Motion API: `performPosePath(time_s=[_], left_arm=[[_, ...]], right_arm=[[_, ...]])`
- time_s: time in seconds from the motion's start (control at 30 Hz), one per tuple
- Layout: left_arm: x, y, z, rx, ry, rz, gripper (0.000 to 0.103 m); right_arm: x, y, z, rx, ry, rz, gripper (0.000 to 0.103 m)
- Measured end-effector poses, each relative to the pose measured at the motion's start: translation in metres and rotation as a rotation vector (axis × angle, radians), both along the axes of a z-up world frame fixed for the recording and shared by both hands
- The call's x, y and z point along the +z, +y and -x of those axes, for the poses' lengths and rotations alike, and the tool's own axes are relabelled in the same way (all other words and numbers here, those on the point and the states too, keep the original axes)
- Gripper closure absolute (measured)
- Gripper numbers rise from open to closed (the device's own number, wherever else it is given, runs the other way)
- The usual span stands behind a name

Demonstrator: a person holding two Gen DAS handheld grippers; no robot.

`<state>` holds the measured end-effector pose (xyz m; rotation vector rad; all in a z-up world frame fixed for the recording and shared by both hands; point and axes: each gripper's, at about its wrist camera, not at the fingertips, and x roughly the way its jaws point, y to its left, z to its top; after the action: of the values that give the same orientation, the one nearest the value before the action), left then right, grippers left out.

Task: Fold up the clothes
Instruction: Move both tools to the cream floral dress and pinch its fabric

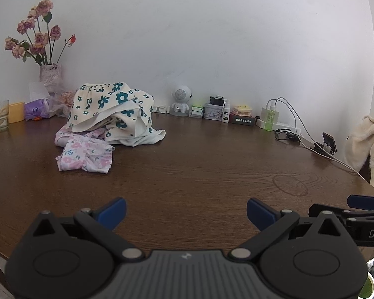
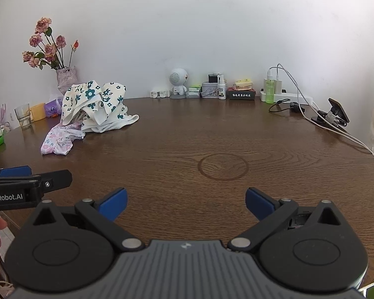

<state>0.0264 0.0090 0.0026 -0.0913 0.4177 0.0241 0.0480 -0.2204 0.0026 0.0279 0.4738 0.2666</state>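
Observation:
A crumpled cream garment with teal flowers (image 1: 114, 112) (image 2: 97, 107) lies heaped at the back left of the brown wooden table (image 1: 199, 169) (image 2: 212, 137). A smaller white garment with pink flowers (image 1: 86, 153) (image 2: 58, 139) lies in front of it, partly under it. My left gripper (image 1: 186, 213) hovers open over the table's near edge, well short of the clothes, nothing between its blue pads. My right gripper (image 2: 186, 203) is open too, beside it to the right, over bare wood. Each gripper shows at the edge of the other's view.
A vase of dried roses (image 1: 49, 74), a glass (image 1: 0, 115), a yellow cup (image 1: 16, 112) and a purple packet (image 1: 36, 109) stand back left. A small white robot figure (image 1: 180, 101), boxes, a green bottle (image 1: 270, 118), a power strip with cables and a phone clip (image 1: 325, 144) line the back wall and right edge.

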Motion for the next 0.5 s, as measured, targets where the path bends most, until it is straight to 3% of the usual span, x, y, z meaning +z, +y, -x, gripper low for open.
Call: performPosePath(time_s=[0.23,0.5], left_arm=[[0.013,0.012,-0.007,0.034,-0.022,-0.015,0.000],[0.041,0.041,-0.023,0.087,-0.008,0.015,0.000]], right_arm=[[0.014,-0.002,-0.016,0.036,-0.020,0.006,0.000],[0.052,0.019,-0.049,0.187,-0.026,0.025,0.000]])
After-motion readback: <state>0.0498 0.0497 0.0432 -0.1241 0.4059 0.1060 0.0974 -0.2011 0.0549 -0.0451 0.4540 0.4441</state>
